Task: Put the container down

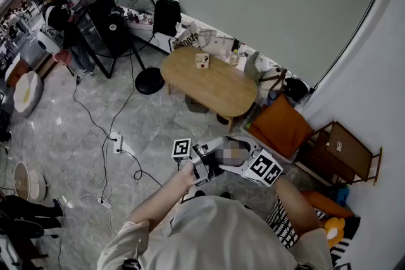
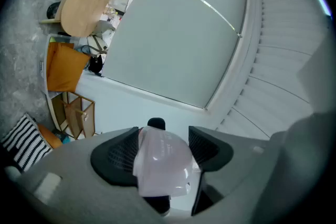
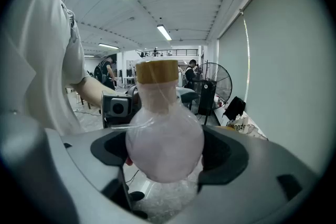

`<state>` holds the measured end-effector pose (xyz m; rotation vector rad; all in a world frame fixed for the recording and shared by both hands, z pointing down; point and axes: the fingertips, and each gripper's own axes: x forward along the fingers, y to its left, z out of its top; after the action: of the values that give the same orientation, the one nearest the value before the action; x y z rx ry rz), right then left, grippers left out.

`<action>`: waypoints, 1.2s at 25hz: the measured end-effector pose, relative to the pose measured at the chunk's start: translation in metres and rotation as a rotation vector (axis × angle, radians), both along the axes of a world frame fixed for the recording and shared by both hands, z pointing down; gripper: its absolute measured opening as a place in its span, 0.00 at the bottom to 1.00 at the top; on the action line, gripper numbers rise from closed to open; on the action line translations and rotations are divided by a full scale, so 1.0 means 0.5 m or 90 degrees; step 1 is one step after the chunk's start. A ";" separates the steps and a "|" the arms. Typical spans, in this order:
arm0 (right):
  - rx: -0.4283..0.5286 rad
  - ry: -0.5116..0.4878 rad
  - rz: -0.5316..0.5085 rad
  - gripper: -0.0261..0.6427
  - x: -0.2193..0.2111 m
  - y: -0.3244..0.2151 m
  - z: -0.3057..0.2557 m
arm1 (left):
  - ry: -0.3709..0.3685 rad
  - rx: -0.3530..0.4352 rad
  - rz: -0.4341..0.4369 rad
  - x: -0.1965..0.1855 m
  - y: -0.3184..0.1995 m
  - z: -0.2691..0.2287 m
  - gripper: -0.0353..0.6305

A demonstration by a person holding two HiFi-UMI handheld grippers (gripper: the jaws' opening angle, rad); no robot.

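Close in at the person's chest, the right gripper (image 3: 168,156) is clamped wide on the round belly of a pale pink, translucent, flask-shaped container (image 3: 164,131) with a tan cork-coloured lid (image 3: 157,71). Both pads lie against its curved sides. The left gripper (image 2: 163,153) meets it from the other side. Its jaws are set wide on a pale pink translucent bulge that I take for the same container, with the pads touching on either side.

The container therefore hangs in the air between the two tools, above the grey stone floor (image 1: 145,129). It is well short of the oval wooden table (image 1: 215,88) ahead, where a small white box (image 1: 202,60) sits near the far edge.

The main danger, as I judge it, is the smooth rounded wall. Pads bearing on a curve can let it squirt out if one tool releases or pulls away before the other has it firmly, and a drop onto stone could break it. Crinkled clear film (image 3: 168,202) under the belly may make the hold slippery.

Cables (image 1: 104,136) trail across the floor left of the way to the table and could catch a foot. At the table, setting the container down tilted or too near an edge could let it roll off.
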<state>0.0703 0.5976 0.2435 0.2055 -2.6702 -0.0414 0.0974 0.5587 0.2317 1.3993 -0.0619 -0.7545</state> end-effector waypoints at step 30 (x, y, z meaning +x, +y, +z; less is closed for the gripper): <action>-0.007 0.011 -0.045 0.63 0.095 -0.005 0.030 | 0.003 -0.011 -0.045 0.088 -0.009 0.030 0.49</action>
<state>0.1179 0.5949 0.2583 0.1062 -2.6587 -0.0517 0.1415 0.5541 0.2465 1.3849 -0.1145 -0.8141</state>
